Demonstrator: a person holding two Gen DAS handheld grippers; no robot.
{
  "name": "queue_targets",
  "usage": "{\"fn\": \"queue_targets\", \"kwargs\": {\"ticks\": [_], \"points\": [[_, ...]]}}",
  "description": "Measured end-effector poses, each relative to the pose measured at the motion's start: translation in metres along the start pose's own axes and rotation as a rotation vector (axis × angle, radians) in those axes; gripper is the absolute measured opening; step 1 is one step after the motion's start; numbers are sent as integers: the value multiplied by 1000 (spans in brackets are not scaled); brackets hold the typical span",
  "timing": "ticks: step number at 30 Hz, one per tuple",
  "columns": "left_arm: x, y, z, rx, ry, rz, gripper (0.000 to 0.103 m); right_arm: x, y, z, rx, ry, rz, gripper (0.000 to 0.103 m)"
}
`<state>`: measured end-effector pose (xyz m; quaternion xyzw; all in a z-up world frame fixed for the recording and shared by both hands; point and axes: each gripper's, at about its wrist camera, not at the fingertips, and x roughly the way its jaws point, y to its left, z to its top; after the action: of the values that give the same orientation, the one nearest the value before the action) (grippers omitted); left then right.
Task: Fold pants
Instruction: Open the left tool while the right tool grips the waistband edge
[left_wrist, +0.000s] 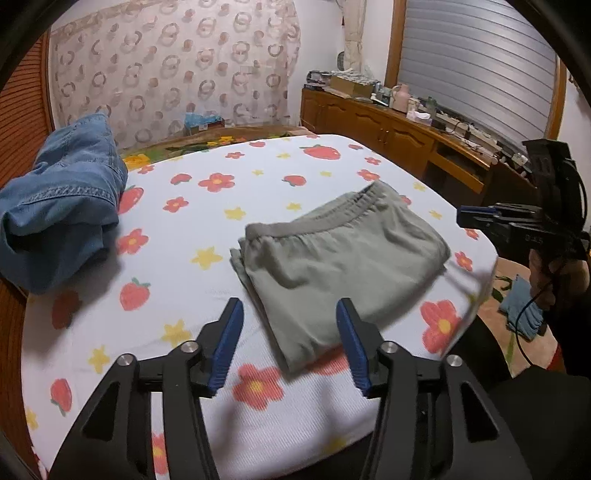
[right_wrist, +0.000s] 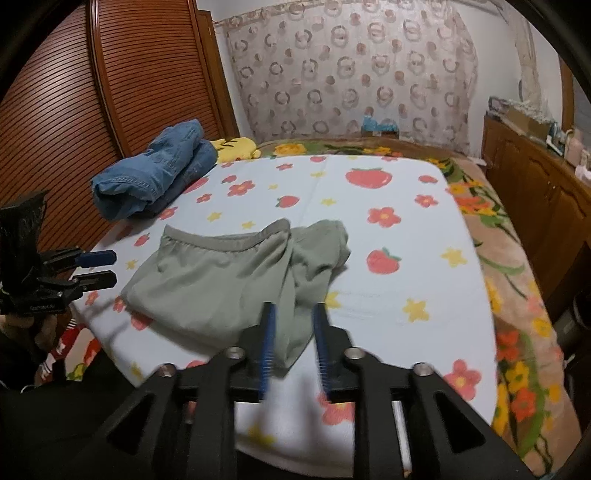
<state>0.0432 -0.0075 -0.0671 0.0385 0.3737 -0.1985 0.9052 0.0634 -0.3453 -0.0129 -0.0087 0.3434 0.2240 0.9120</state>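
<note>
Left wrist view puts the left gripper (left_wrist: 290, 347) nearest, hovering over the near edge of the strawberry-and-flower sheet (left_wrist: 258, 417) with its blue pads (left_wrist: 225, 354) spread wide and nothing between them. Just beyond lie the grey-green pants (left_wrist: 332, 266), folded into a compact stack with the elastic waistband (left_wrist: 314, 221) on the far side and the layered edges showing at the left. In the right wrist view the right gripper (right_wrist: 293, 345) hangs above the near corner of the pants (right_wrist: 221, 284), its fingers a narrow gap apart and empty; motion blur makes it hard to say whether the tips touch the cloth. From that side a loose flap of fabric (right_wrist: 321, 254) bunches out at the right end, past the waistband.

By the look of it the fold is nearly done and both tools are clear of the garment. What seems left is to tuck or lay over that bunched end, which calls for a pinch on its free edge and a flat carry across the stack without dragging the layers beneath.

Farther back on the left, a crumpled pair of blue jeans (left_wrist: 62, 206) waits near the louvred wooden doors (right_wrist: 92, 92).
</note>
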Motion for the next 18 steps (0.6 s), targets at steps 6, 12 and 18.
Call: {"fn": "queue_targets", "kwargs": {"ticks": [6,12,18], "points": [[22,9,14,-31,12,17,56,21,4,13,-28,-18,5,32],[45,15,26,-34,30,26,56,58,3,32,-58,2,36,32],[67,20,36,-30,48,29,56,89,6,44,-95,47,65,32]]}}
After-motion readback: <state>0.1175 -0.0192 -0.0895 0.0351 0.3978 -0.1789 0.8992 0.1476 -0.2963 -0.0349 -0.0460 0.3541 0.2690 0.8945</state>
